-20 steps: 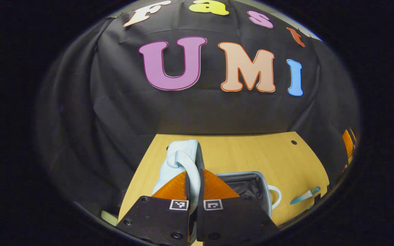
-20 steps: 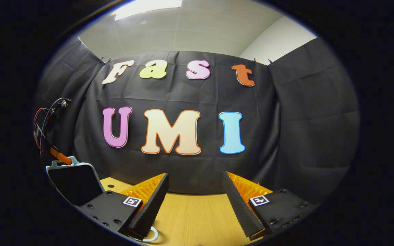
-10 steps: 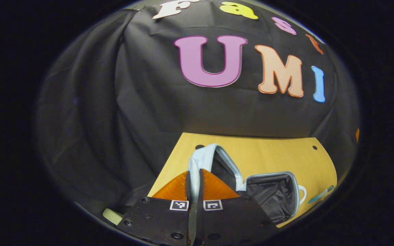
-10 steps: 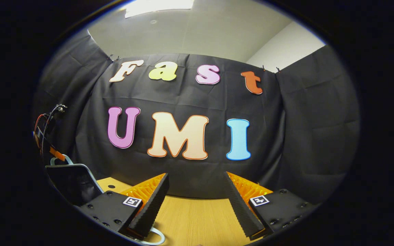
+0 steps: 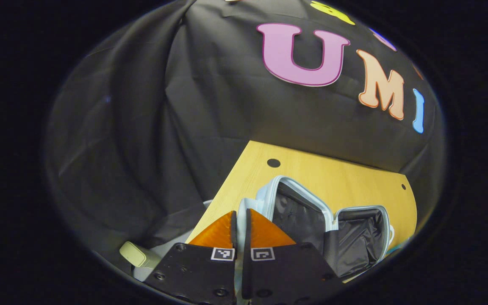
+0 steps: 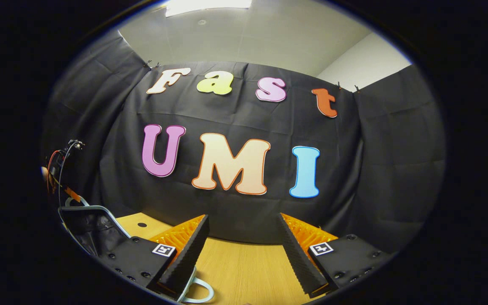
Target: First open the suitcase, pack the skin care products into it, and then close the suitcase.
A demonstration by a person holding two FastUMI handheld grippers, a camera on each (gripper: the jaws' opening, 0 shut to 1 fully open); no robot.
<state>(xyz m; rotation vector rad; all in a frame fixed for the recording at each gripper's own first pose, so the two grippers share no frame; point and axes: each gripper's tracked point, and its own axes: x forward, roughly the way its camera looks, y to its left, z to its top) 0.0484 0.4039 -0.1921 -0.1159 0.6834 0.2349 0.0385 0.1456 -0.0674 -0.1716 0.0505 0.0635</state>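
In the left gripper view the light blue suitcase (image 5: 297,212) lies open on the wooden table (image 5: 311,169), showing black lining in the lid and in the base (image 5: 360,241). My left gripper (image 5: 240,214) is shut on the pale blue handle at the lid's edge, a thin strip of it showing between the orange fingers. In the right gripper view my right gripper (image 6: 242,254) hangs open above the table with nothing between its fingers. The raised lid (image 6: 85,220) stands at the far left, with the left gripper (image 6: 59,182) and its cables above it. A pale handle loop (image 6: 199,292) lies by the right gripper's left finger.
A small pale green item (image 5: 136,253) sits low at the left, beyond the table's left edge. The table has a round hole (image 5: 273,162) near its far corner. Black cloth walls close the booth behind and to the sides.
My left gripper has swung the lid outward and down to the left, so the suitcase stands wider open and both linings show. The right gripper has stayed open, drifting slightly.
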